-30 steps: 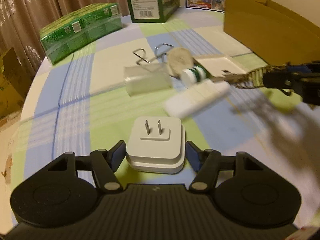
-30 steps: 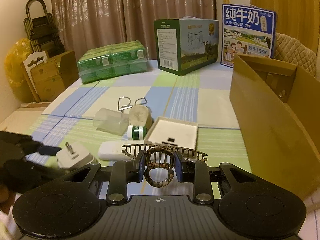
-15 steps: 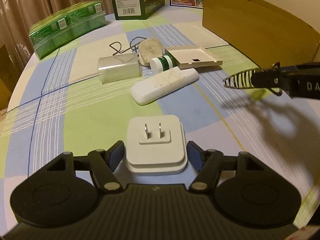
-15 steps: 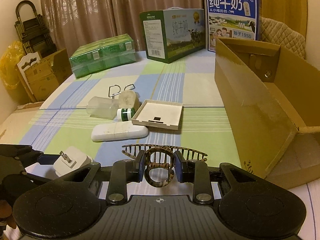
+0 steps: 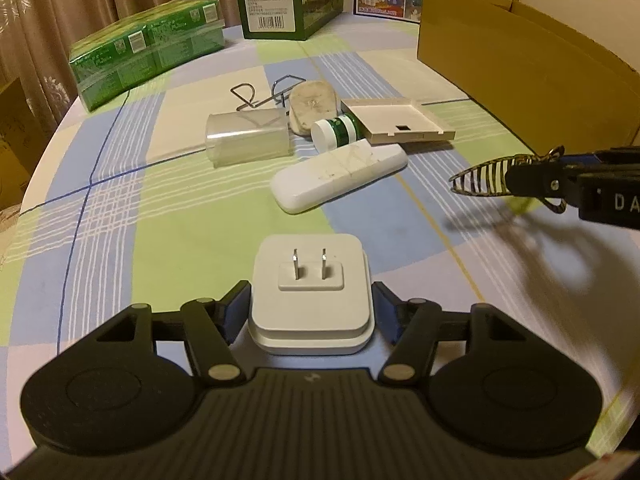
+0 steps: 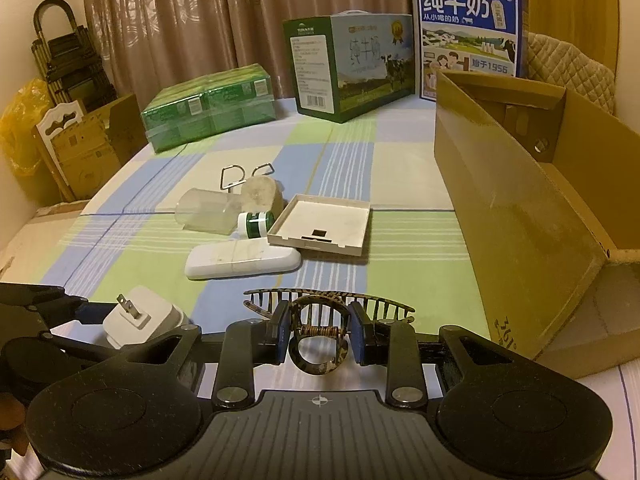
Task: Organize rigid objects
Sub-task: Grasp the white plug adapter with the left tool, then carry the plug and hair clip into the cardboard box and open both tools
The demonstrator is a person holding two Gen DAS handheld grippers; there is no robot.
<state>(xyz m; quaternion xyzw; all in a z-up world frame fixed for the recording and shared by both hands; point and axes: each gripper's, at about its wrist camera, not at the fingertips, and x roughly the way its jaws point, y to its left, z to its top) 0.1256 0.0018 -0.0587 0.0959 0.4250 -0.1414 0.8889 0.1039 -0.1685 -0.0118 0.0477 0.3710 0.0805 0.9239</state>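
Observation:
A white plug adapter [image 5: 310,280] with two prongs up sits between the fingers of my left gripper [image 5: 310,304]. The jaws are closing, with the pads against its sides. It hangs tilted above the cloth in the right wrist view [image 6: 136,318]. My right gripper [image 6: 320,330] is shut on a tortoiseshell hair claw clip [image 6: 328,300]. That clip [image 5: 480,180] pokes in from the right in the left wrist view. An open cardboard box [image 6: 520,220] stands to the right of both grippers.
On the checked cloth ahead lie a white oblong case [image 5: 340,178], a clear plastic tub [image 5: 248,140], a green-and-white bottle [image 5: 334,134], a shallow white tray [image 5: 396,120], a beige block [image 5: 310,106] and wire clips [image 5: 248,94]. Green packs [image 5: 148,52] and milk cartons [image 6: 352,60] stand behind.
Both grips stay as they were. The blur is gone. The pile now sits a little farther left in the left wrist view, and the right wrist view shows more of the box's inside.

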